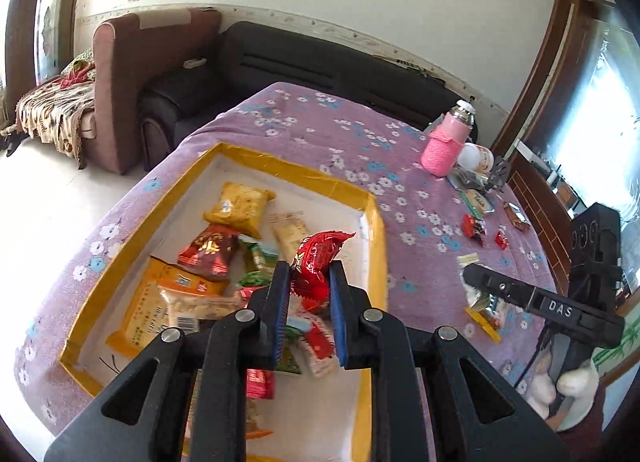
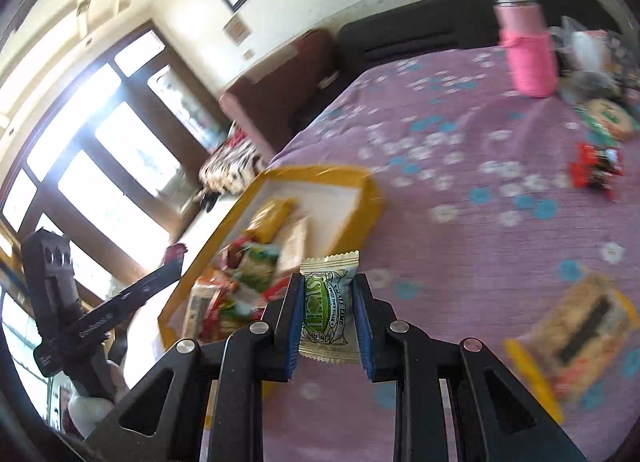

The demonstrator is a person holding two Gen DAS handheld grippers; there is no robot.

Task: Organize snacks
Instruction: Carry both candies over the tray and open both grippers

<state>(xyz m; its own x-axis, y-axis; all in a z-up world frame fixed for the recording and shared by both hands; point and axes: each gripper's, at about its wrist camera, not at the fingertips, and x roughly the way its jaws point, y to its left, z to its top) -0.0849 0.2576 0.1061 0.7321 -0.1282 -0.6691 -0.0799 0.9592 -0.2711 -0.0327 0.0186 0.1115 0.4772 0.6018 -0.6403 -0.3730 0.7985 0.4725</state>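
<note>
My left gripper [image 1: 310,268] is shut on a red foil snack packet [image 1: 318,262], held above a yellow-rimmed white tray [image 1: 372,218] that holds several snack packets. My right gripper [image 2: 328,282] is shut on a small green-and-white candy packet [image 2: 329,310] and hangs over the purple flowered tablecloth [image 2: 460,242], just right of the tray [image 2: 370,192]. In the left wrist view the right gripper [image 1: 470,274] reaches in from the right edge. Loose red candies [image 1: 476,227] [image 2: 596,170] and a yellow-edged cracker pack [image 2: 576,338] lie on the cloth.
A pink-sleeved flask [image 1: 446,144] stands at the table's far side beside a white cup [image 1: 478,156] and small packets. A dark sofa [image 1: 320,66] and a maroon armchair [image 1: 136,74] stand behind the table. A gloved hand [image 1: 560,394] holds the right gripper.
</note>
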